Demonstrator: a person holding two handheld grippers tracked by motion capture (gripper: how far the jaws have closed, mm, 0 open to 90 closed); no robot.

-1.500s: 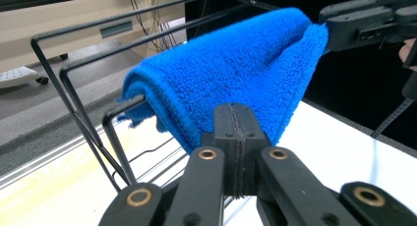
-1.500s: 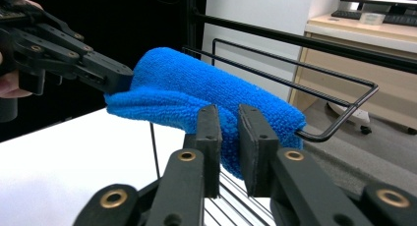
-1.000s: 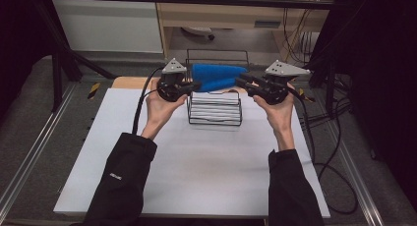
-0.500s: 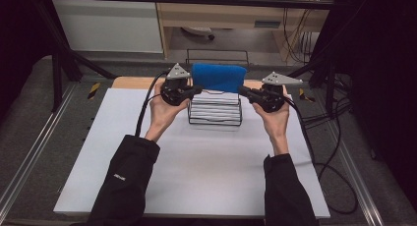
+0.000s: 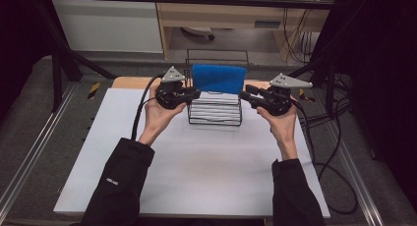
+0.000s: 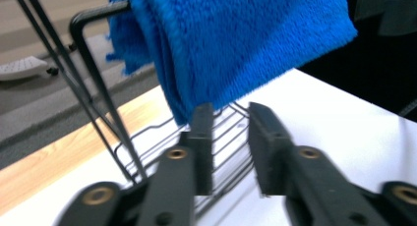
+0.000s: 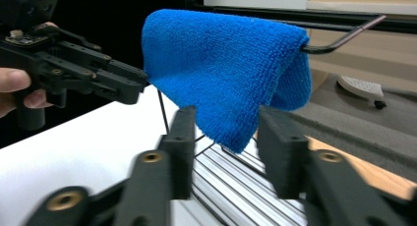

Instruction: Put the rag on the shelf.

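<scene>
a: what is nearest the camera in the high view?

b: two black sleeves come in from the bottom edge over a white table (image 5: 196, 177). each hand holds a black two-jaw gripper, both pointing inward at a wire rack.

a: where is the left gripper?

b: the left gripper (image 5: 194, 94) is at the rack's left end. in the left gripper view its jaws stand partly apart, having just been opening. nothing is pinched between them; the blue cloth's lower edge hangs just past the tips, and whether it brushes one tip i cannot tell.

a: and the right one?

b: the right gripper (image 5: 244, 95) is at the rack's right end. in the right gripper view its jaws are also partly apart, having just been opening. the cloth's lower corner hangs between and just beyond the tips, and the pads are not pressing on it.

a: where is the cloth?

b: the blue cloth (image 5: 219, 77) is folded over the top bar of the black wire rack (image 5: 215, 119), hanging down on both sides, between the two grippers. the rack stands at the far middle of the table.

a: what lies beyond?

b: a strip of wooden board (image 5: 132, 82) shows at the table's far edge. past it are grey floor, a pale cabinet, and cables (image 5: 295, 34) at the far right.
</scene>
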